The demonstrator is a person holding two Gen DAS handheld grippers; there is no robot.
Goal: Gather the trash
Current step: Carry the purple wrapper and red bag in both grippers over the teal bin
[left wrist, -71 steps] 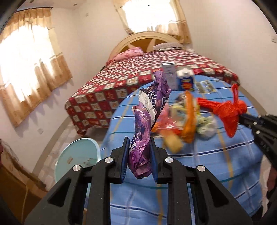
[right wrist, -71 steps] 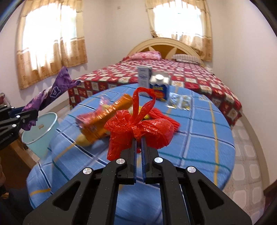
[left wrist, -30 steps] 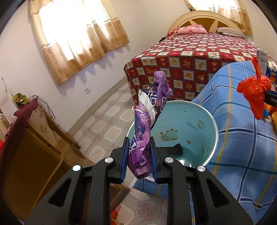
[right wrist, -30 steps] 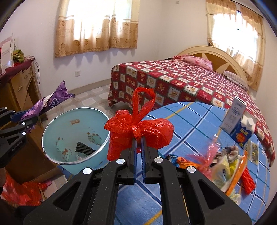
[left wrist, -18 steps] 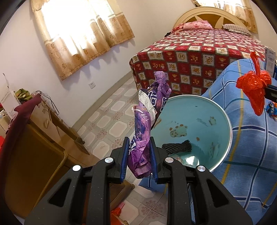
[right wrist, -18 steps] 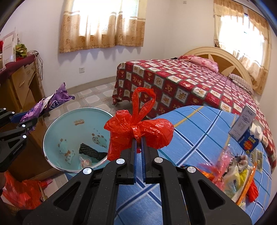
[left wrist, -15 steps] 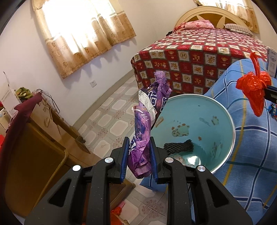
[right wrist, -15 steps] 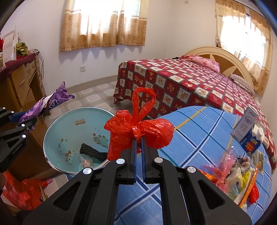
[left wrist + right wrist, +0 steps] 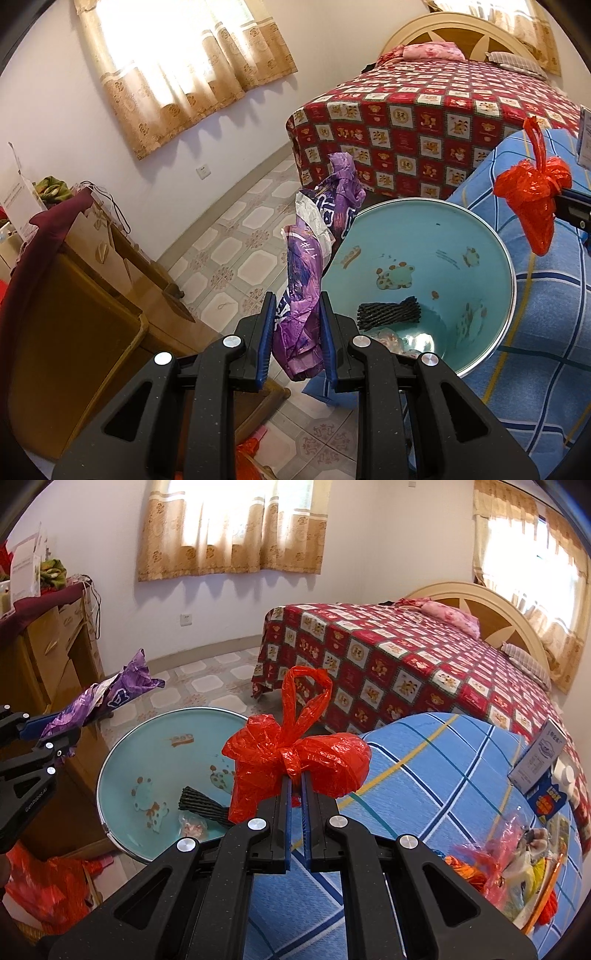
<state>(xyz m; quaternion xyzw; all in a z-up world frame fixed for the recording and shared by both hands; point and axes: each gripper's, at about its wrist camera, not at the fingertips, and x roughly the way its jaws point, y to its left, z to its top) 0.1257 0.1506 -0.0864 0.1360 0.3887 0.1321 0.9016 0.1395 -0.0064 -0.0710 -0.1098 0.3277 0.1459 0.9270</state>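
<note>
The left tool [image 9: 297,314] has its blue pads clamped on a crumpled purple wrapper [image 9: 317,240], which sticks up out of the grip and flops a bit at the top. The jaws stand only as far apart as the wrapper is thick. In the left wrist view it sits just left of the rim of a light blue bin [image 9: 476,258], over the tiled floor rather than over the bin's mouth.

The right tool [image 9: 295,786] is pinched fully shut on the knot of a tied red plastic bag [image 9: 295,753], with the bag's loop handles standing up above the knot. From the right wrist view the bag hangs near the bin [image 9: 122,760], right around its rim next to the blue checked tabletop [image 9: 424,797].

Down in the bin there's a black ribbed piece [image 9: 388,314] and a small clear wrapper [image 9: 192,825]. More trash [image 9: 509,871] is piled on the right side of the tabletop, with a couple of cartons [image 9: 543,775] farther back. A bed with a red patterned cover [image 9: 406,653] sits beyond.
</note>
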